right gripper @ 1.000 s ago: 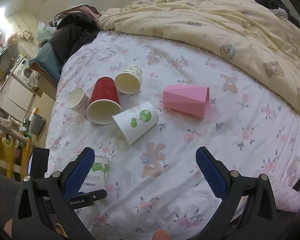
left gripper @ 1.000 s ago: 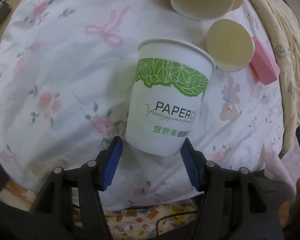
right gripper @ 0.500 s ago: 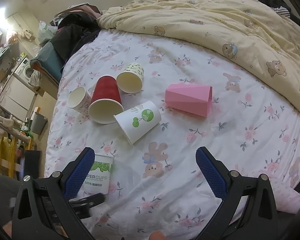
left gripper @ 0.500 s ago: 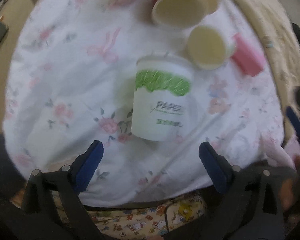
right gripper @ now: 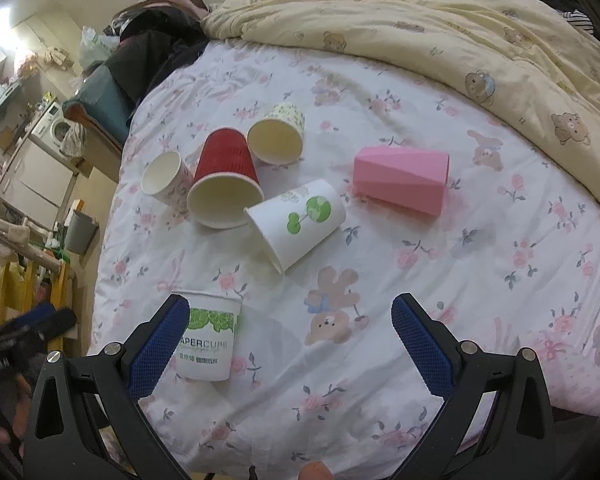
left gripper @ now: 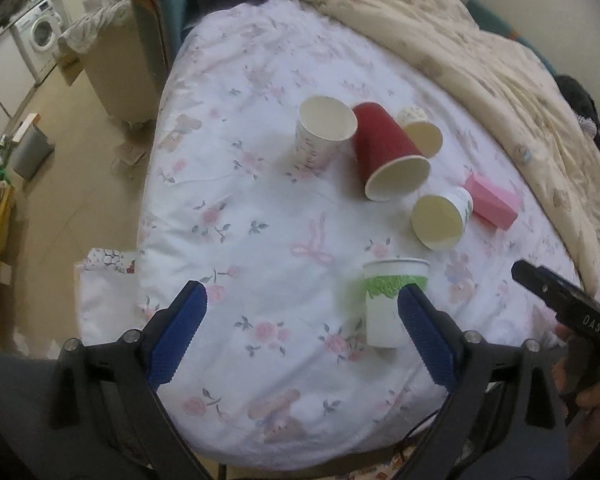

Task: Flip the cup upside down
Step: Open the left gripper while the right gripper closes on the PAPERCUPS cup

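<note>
A white paper cup with a green leaf band (left gripper: pixel 388 304) (right gripper: pixel 208 336) stands mouth up on the floral bedsheet near the bed's front edge. My left gripper (left gripper: pixel 302 332) is open and empty, pulled back from the cup, which sits just beyond its right finger (left gripper: pixel 424 332). My right gripper (right gripper: pixel 288 344) is open and empty above the sheet, with the cup beside its left finger (right gripper: pixel 160 344).
Further back lie a red cup (right gripper: pixel 224 184), a white cup with a green tree print (right gripper: pixel 300 224), a patterned cup (right gripper: pixel 278 136) and a pink faceted cup (right gripper: pixel 402 186) on their sides. A small white cup (left gripper: pixel 326 134) stands tilted. A yellow quilt (right gripper: pixel 460 32) covers the far bed.
My left gripper has opened, let go of the green-banded cup and drawn back and up. The cup now stands on the sheet. The right gripper barely moved.
</note>
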Action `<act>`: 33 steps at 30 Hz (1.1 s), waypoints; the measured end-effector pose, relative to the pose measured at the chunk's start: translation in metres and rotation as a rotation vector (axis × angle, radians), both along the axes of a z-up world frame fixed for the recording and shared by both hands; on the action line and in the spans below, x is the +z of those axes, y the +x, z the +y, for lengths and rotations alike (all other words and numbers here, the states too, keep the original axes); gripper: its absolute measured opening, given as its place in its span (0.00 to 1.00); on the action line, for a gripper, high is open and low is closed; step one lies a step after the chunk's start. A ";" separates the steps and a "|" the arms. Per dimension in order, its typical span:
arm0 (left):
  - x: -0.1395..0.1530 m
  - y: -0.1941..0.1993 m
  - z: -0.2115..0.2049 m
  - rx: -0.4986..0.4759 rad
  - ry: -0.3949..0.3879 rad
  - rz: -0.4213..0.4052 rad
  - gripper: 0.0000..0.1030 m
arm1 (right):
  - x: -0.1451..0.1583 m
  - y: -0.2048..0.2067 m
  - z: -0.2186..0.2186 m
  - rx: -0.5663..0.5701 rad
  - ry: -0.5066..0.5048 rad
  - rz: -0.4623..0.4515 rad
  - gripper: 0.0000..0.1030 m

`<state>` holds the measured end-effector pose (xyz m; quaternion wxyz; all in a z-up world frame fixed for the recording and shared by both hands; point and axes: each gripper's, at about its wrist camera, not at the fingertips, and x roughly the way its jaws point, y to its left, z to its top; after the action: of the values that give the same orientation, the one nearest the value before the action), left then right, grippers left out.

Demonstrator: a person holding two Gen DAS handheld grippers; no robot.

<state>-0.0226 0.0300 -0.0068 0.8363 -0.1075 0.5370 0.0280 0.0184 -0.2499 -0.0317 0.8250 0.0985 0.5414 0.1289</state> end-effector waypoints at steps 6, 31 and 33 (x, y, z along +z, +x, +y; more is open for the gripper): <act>-0.018 0.004 -0.001 0.024 -0.022 0.011 0.92 | -0.016 0.003 0.010 0.019 -0.004 0.051 1.00; -0.005 0.002 0.008 0.059 -0.057 -0.012 0.92 | -0.079 -0.001 0.093 0.238 0.098 0.282 0.97; -0.006 0.003 0.009 0.062 -0.057 -0.002 0.92 | -0.087 0.000 0.100 0.234 0.094 0.301 0.97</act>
<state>-0.0199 0.0386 -0.0133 0.8322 -0.1479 0.5330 0.0383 0.0182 -0.1498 -0.1188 0.7087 0.0914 0.6598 0.2327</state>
